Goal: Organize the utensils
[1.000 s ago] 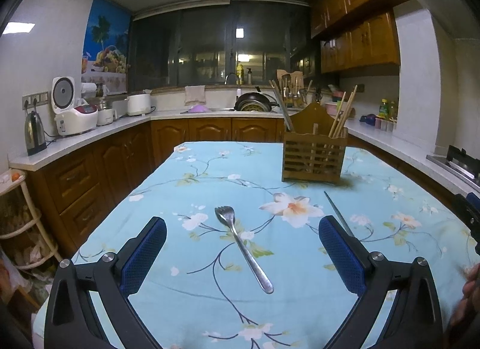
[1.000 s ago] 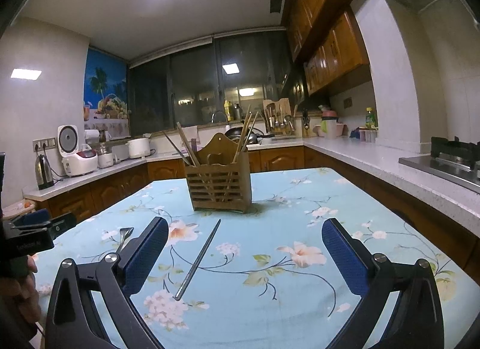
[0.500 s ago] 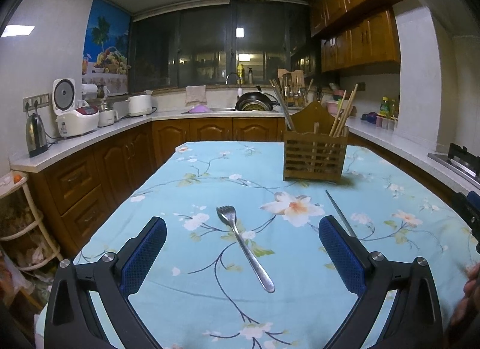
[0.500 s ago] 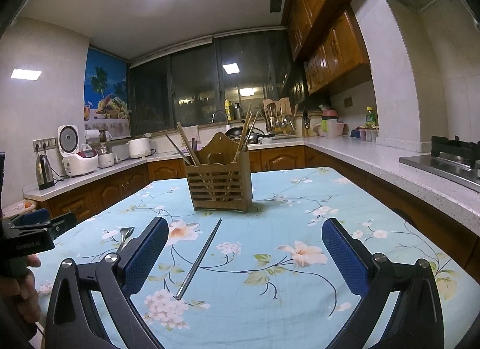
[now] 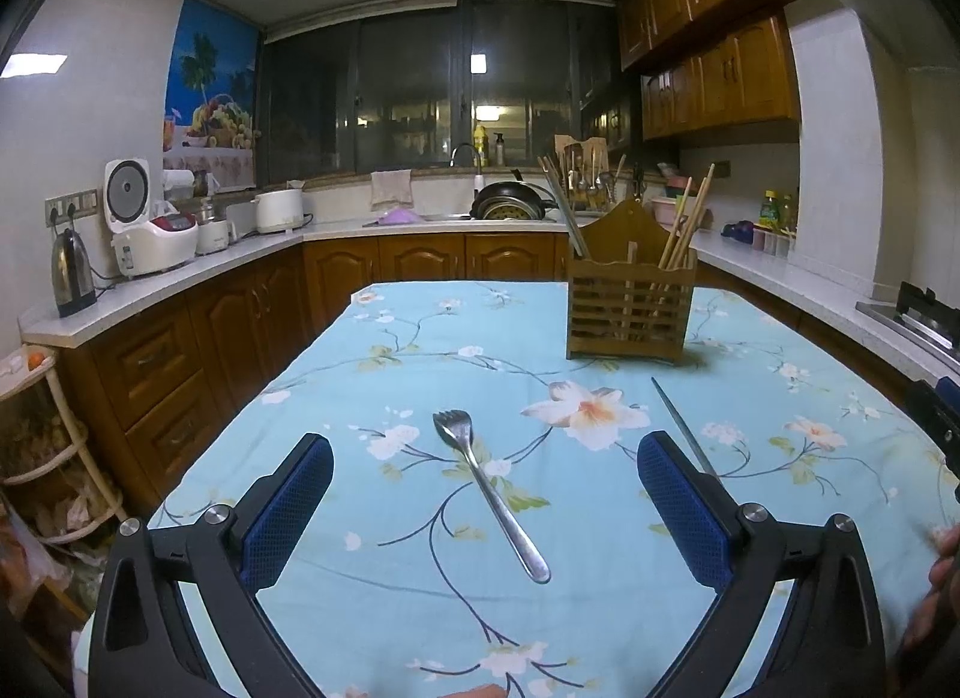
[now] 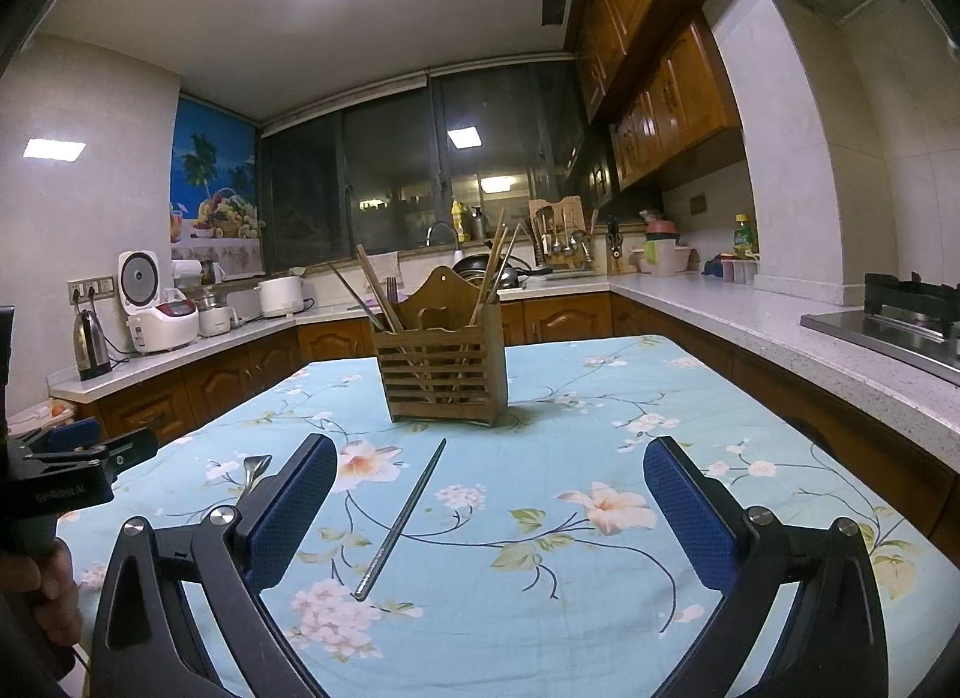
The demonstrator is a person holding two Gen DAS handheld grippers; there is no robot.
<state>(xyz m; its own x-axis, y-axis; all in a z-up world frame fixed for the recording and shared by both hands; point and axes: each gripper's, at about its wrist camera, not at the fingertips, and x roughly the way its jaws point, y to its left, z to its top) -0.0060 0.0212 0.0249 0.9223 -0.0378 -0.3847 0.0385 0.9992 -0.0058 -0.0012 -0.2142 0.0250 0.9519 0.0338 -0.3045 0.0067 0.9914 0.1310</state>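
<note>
Both tools, left [image 5: 485, 494] and right [image 6: 489, 509], gape empty; steel fork [image 5: 487, 488] and metal chopstick [image 6: 401, 518] lie outside the slatted wooden holder [image 6: 441, 368].

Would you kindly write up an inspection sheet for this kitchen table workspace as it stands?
Surface: table under blue floral cloth.
Job's things: fork and metal chopstick lying flat; wooden holder upright, chopsticks inside.
Clutter: nothing seen on the cloth.
Grippers: left gripper open above fork; right gripper open above chopstick.
Cables: cords by kettle.
Surroundings: rice cooker, stove, counters.
</note>
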